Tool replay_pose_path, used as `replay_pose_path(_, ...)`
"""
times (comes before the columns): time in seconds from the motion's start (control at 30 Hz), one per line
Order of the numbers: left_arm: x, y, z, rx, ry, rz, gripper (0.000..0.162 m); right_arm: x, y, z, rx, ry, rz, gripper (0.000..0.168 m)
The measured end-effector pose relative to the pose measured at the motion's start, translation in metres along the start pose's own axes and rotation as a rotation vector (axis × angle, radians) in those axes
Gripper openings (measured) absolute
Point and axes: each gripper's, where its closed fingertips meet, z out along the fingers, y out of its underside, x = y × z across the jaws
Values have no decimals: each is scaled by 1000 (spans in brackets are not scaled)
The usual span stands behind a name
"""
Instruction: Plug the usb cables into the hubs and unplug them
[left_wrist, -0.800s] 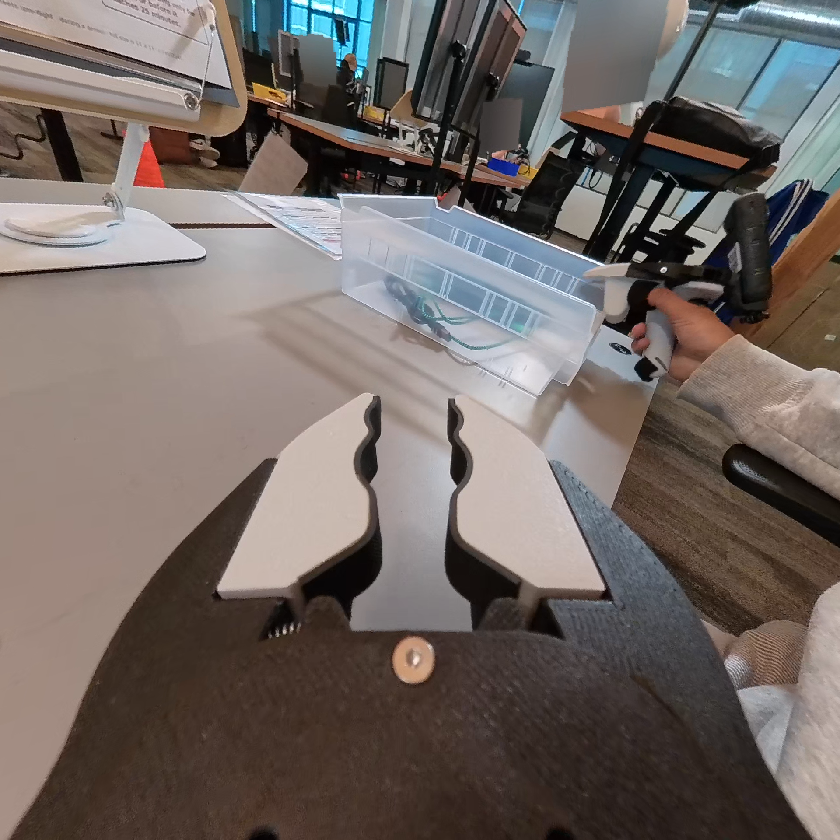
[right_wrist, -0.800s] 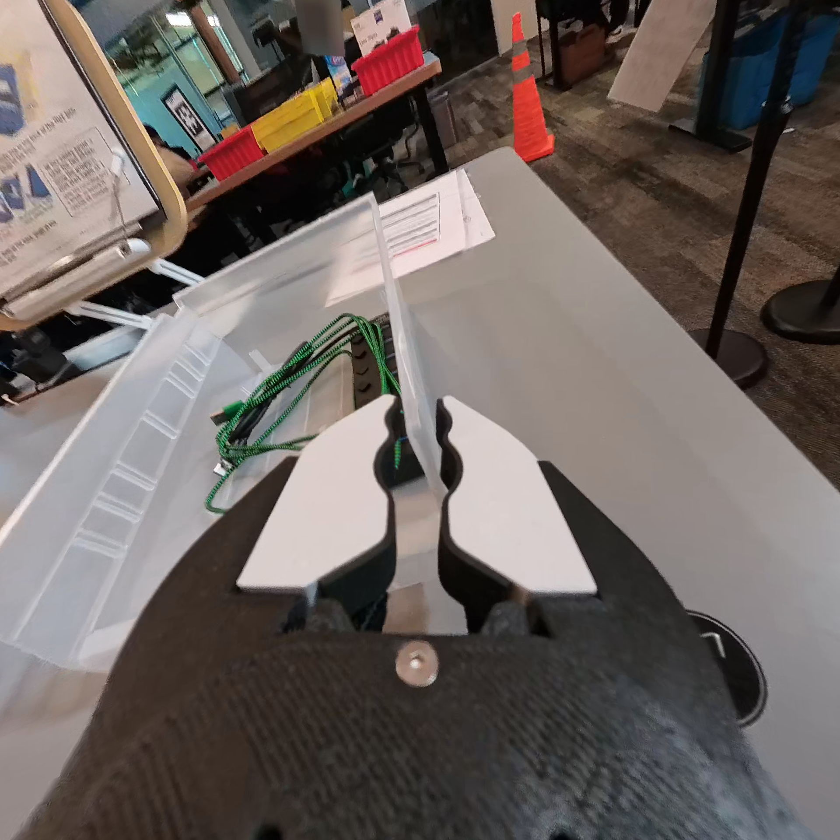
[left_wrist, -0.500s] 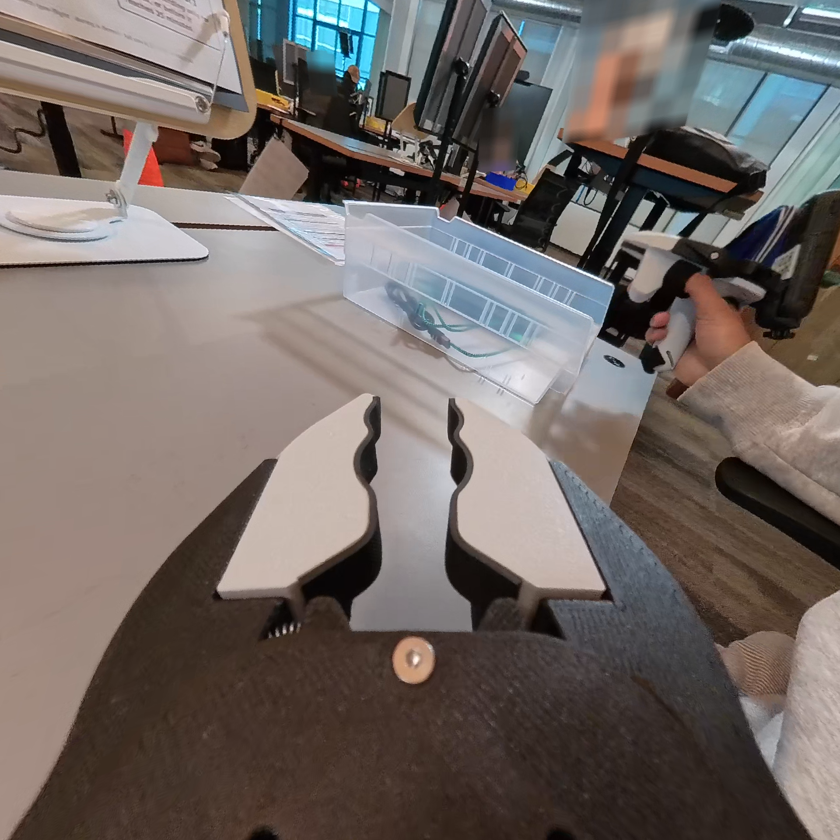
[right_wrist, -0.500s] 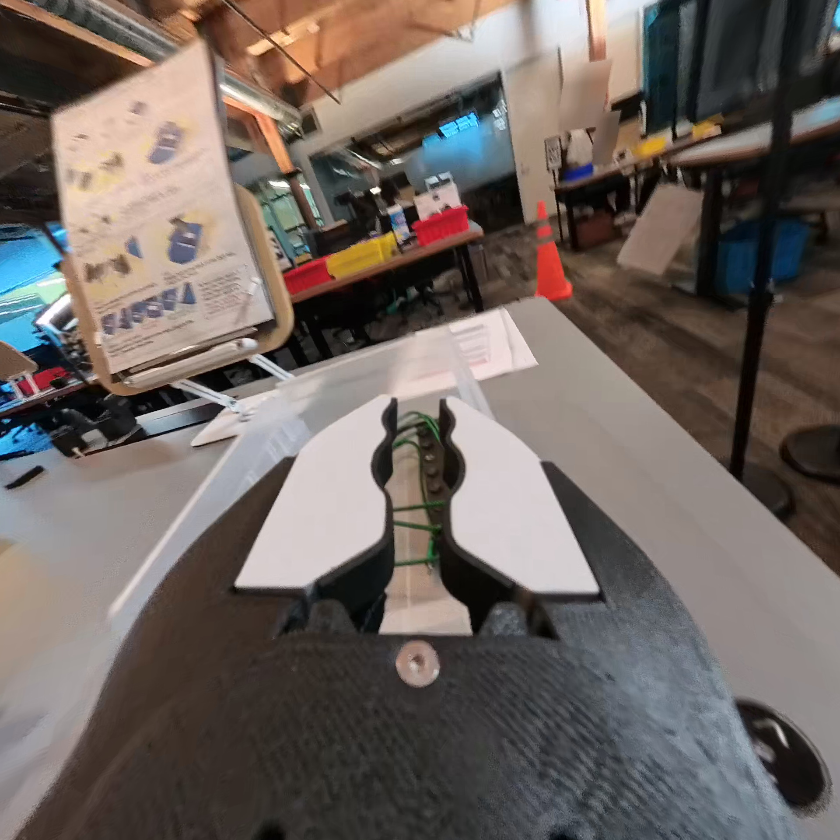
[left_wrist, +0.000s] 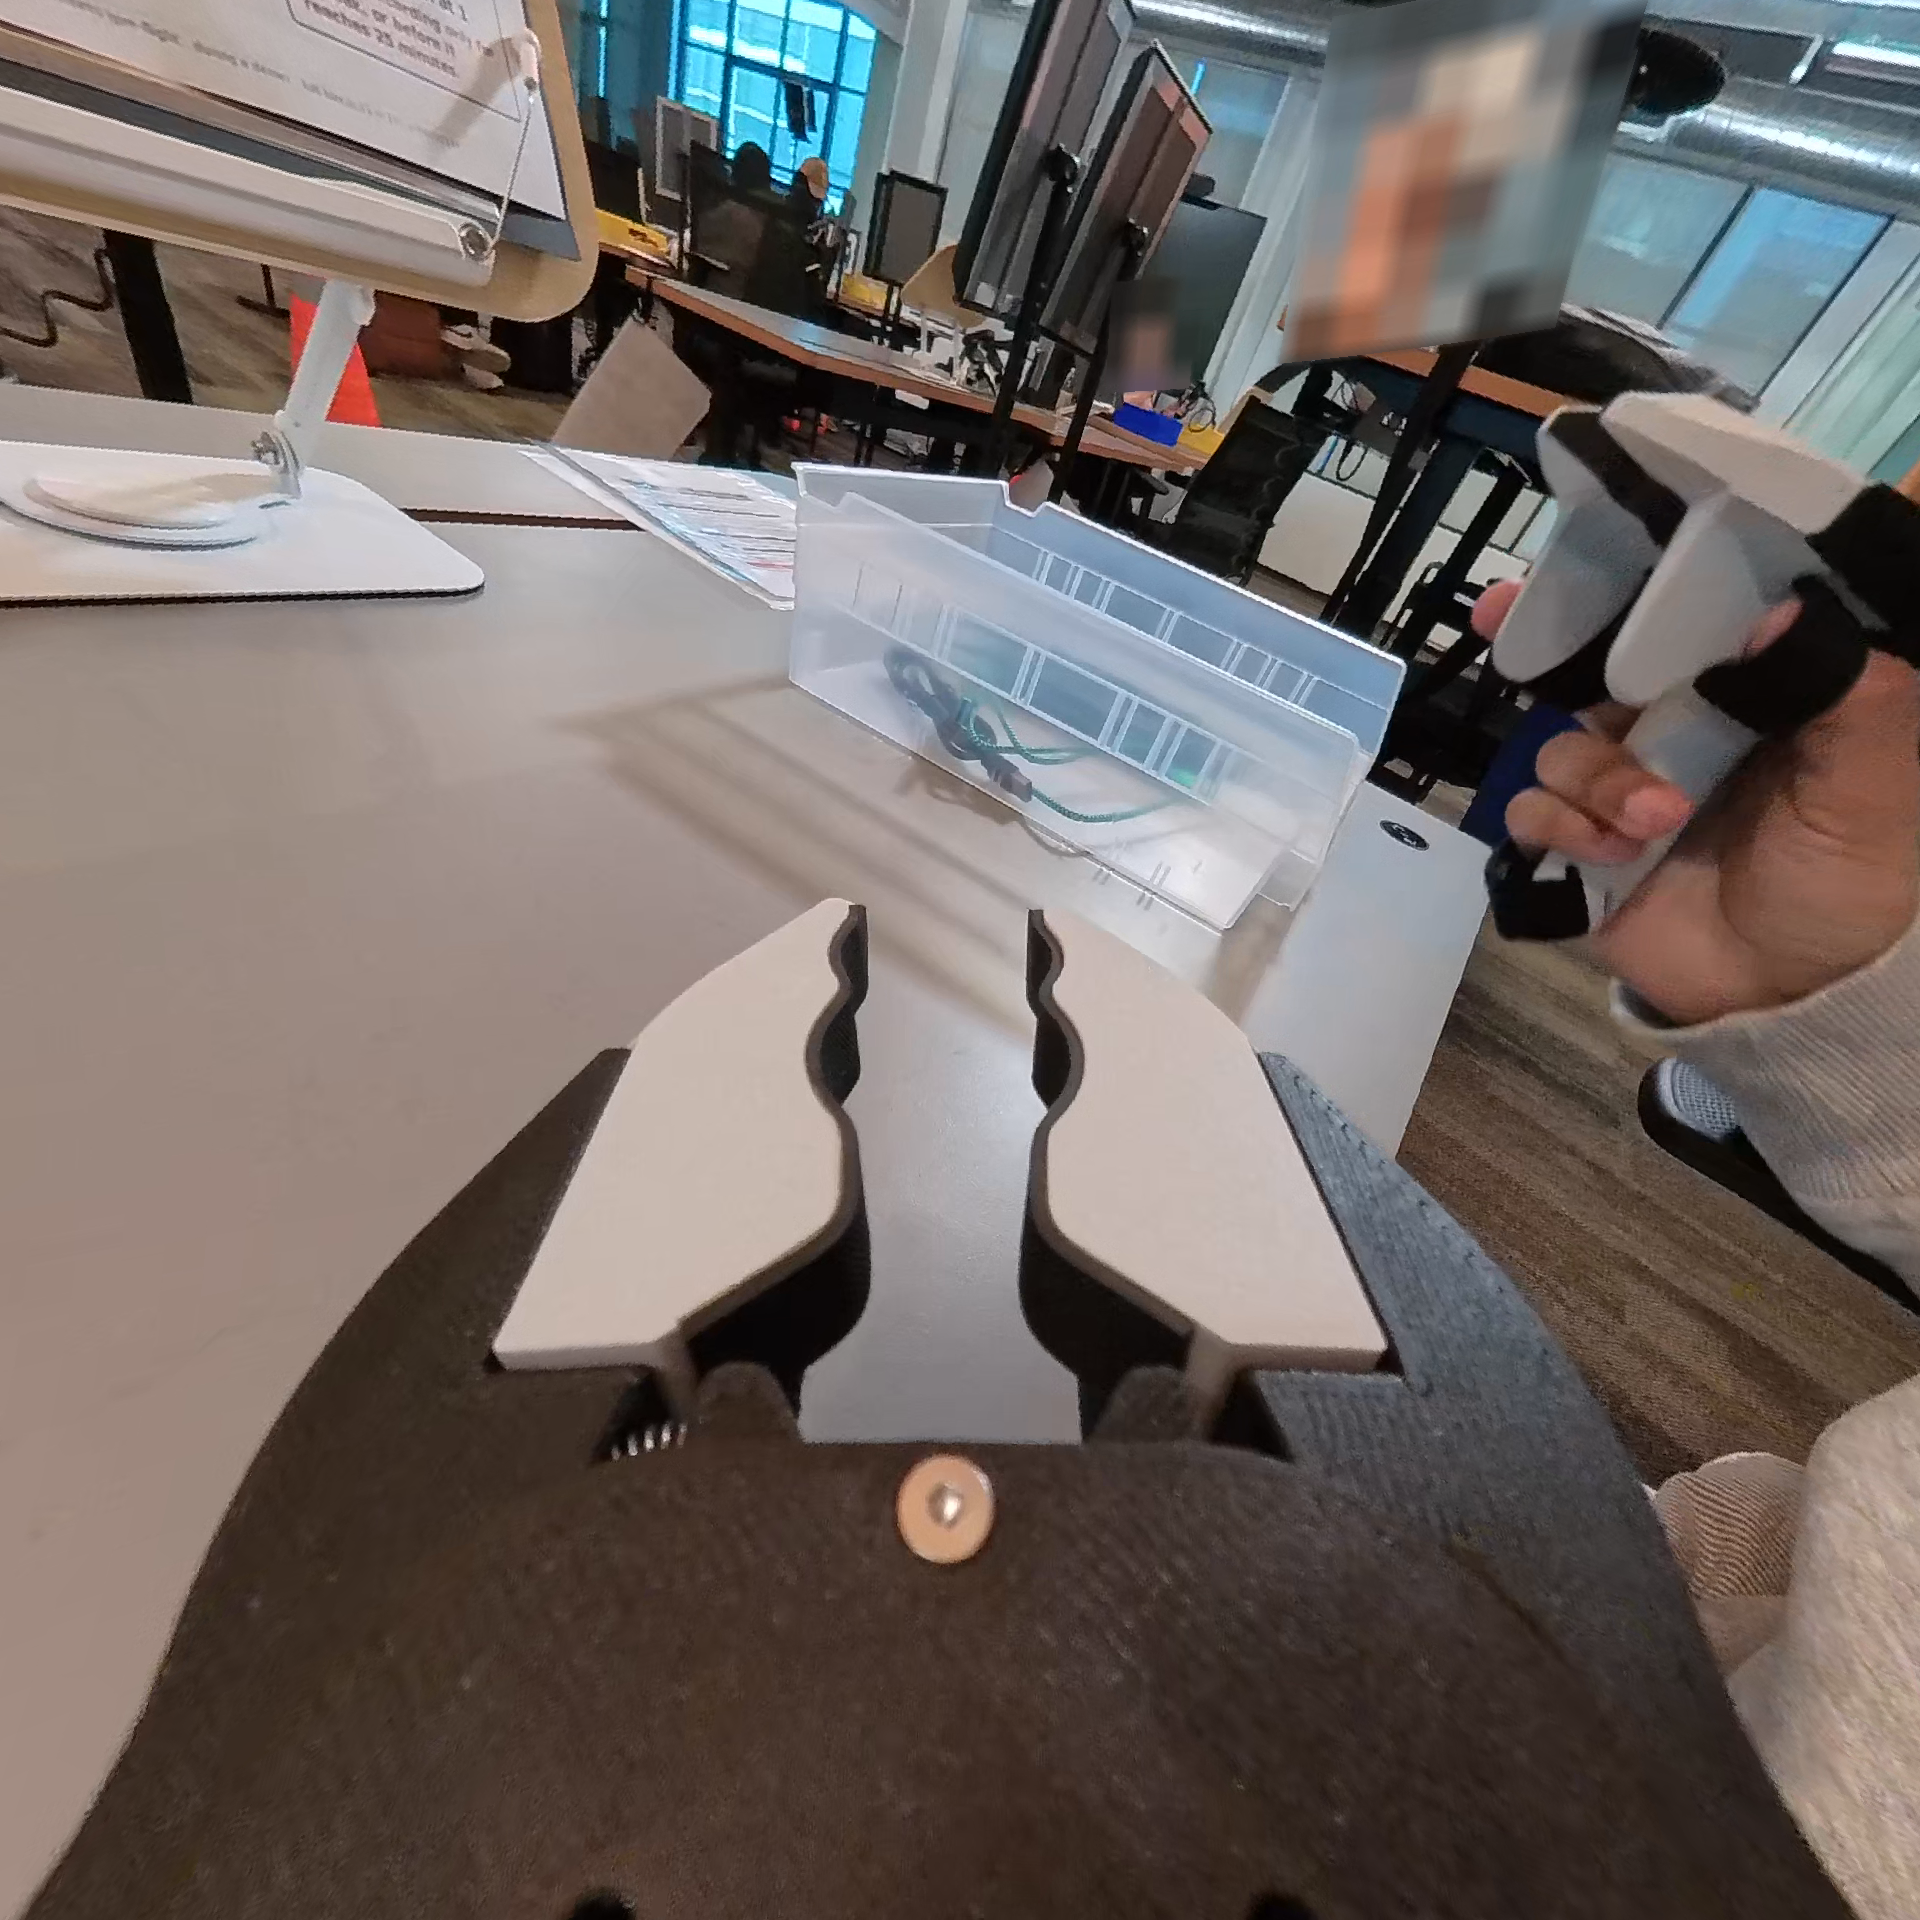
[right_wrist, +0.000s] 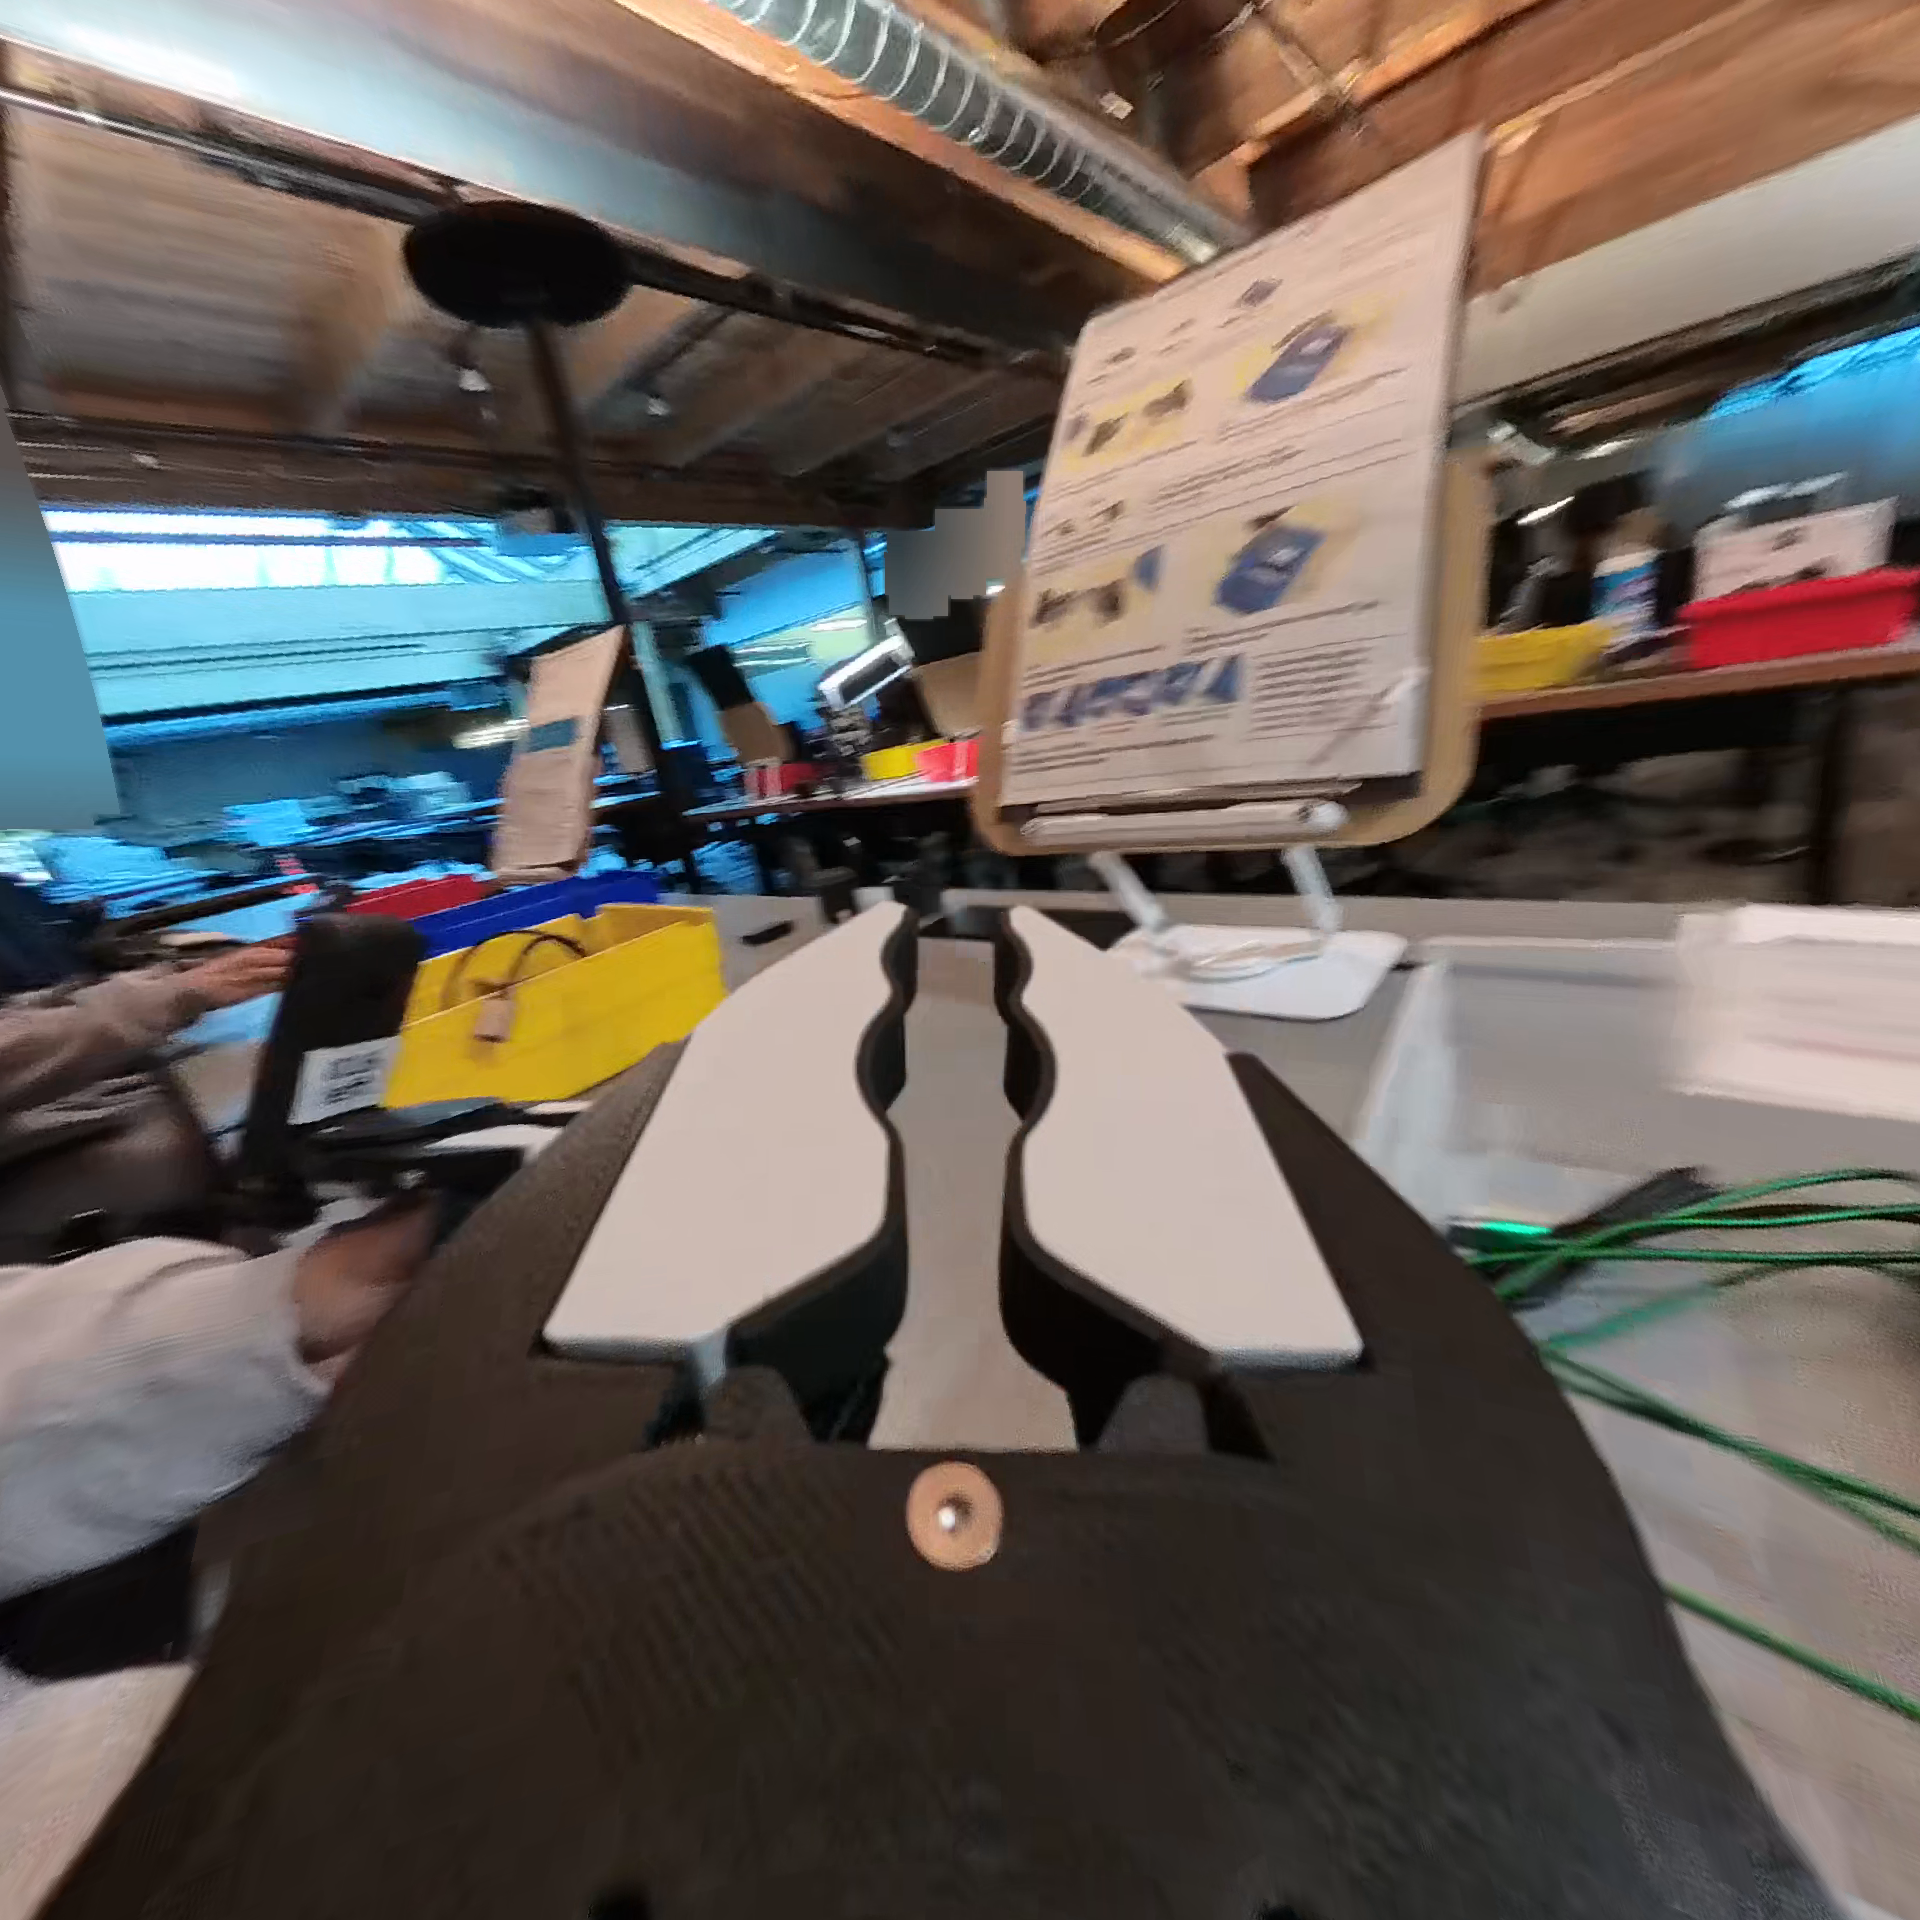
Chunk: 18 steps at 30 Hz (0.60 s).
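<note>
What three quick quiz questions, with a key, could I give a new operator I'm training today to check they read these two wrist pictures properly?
1. True or false: the left tool is clamped on a green cable.
2. Where do the green cables lie? A) on a yellow bin B) in the clear plastic bin C) on the floor
3. Fill in: the right tool, with nothing between its fingers, points toward the ____ holding a printed sheet.

Key: 1 false, it is open and empty over the table. 2 B. 3 stand.
</note>
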Motion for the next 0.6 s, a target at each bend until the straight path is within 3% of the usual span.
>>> replay_pose_path(0.2, -5, -7, -3, 31, -28, 15, 30, -42, 54, 19, -184, -160, 13, 13)
replay_pose_path(0.4, -12, -44, -20, 189, -93, 71, 27, -43, 66, 19, -227, -187, 51, 13)
replay_pose_path(0.5, -25, -73, -36, 233, -157, 149, 27, -40, 68, 18, -232, -183, 73, 13)
replay_pose_path(0.6, -48, -126, -71, 292, -280, 315, 27, -39, 71, 17, -240, -183, 83, 14)
